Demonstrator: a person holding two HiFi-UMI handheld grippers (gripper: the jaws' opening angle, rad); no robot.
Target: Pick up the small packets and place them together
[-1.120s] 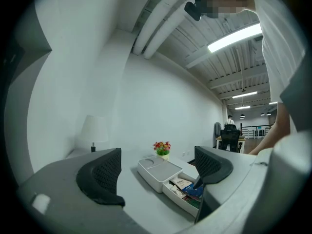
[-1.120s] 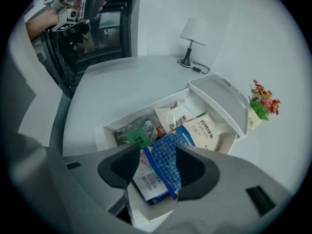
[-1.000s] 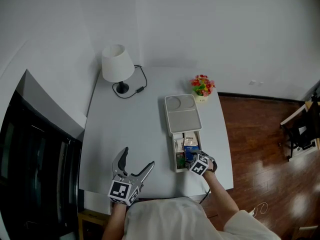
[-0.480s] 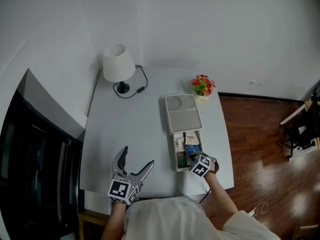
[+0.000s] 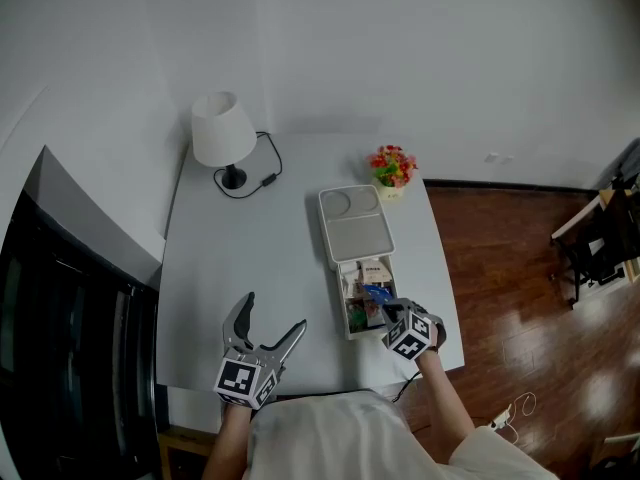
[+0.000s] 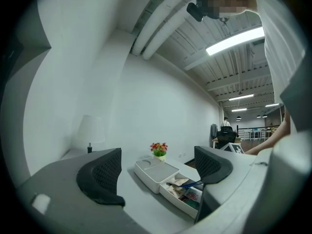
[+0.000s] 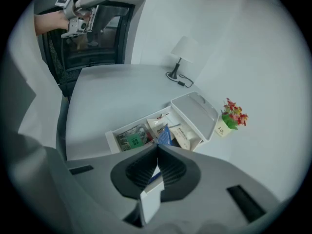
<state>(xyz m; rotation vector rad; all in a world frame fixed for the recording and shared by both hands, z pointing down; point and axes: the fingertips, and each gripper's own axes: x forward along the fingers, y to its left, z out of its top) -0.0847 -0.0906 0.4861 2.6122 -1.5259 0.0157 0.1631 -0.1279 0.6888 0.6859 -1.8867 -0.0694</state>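
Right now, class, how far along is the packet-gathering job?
Done: nothing visibly gathered; the lid holds none. In hand: the right gripper, its jaws having just closed, is shut on a blue packet above the box. To do: several packets lie in the box; the left gripper hangs open.
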